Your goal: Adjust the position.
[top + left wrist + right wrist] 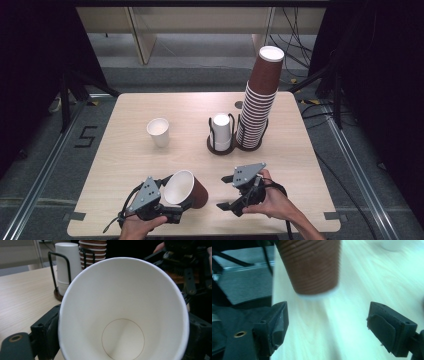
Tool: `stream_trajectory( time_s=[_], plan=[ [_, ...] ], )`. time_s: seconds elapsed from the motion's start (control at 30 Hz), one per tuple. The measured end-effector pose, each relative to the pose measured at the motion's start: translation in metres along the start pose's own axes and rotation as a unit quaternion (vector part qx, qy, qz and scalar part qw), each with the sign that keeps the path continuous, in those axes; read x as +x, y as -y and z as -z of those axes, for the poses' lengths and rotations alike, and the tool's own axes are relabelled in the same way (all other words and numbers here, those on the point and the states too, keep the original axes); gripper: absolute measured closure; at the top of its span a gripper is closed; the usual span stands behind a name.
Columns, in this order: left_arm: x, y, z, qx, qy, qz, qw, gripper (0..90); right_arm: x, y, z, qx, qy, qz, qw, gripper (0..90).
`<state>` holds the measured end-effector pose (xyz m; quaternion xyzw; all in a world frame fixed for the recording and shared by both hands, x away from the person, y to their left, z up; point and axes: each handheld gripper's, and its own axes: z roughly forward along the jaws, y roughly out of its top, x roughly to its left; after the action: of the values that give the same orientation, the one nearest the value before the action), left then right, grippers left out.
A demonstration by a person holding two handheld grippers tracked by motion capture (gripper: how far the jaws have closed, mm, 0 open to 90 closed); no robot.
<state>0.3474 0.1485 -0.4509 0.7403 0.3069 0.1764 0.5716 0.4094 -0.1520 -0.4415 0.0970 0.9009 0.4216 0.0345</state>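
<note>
A brown ribbed paper cup point(189, 190) with a white inside lies tilted in my left gripper point(172, 201), near the table's front edge, mouth turned up and toward the person. In the left gripper view the cup's white inside point(125, 310) sits between the two black fingers point(47, 335), which press on its sides. My right gripper point(225, 192) stands open just right of the cup's base, with nothing between its jaws. In the right gripper view the cup's brown base point(310, 265) hangs a little beyond the gripper's open gap point(327, 327).
A single white cup point(159, 131) stands upright left of centre on the wooden table point(115, 160). A wire holder with white cups point(221, 132) and a tall leaning stack of brown cups point(260, 100) stand at the back right. Both hands are near the front edge.
</note>
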Motion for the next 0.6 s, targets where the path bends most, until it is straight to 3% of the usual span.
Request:
stream_trajectory(
  time_s=[0.2,0.27,0.4,0.6],
  plan=[
    [0.002,0.0,0.0,0.031,-0.027,-0.017,0.999,10.1,-0.003,0.014,0.016,0.0,0.03,-0.017,0.9994,18.3],
    [0.003,0.0,0.0,0.034,-0.025,-0.013,0.999,10.0,-0.004,0.019,0.02,0.0,0.031,-0.027,0.9991,18.7],
    [0.005,-0.002,0.003,0.051,-0.051,-0.027,0.997,9.9,-0.005,0.028,0.024,0.0,0.034,-0.036,0.9988,18.7],
    [0.008,-0.003,0.004,0.06,-0.069,-0.029,0.9954,9.7,-0.005,0.038,0.026,0.004,0.037,-0.046,0.9982,18.4]
  ],
)
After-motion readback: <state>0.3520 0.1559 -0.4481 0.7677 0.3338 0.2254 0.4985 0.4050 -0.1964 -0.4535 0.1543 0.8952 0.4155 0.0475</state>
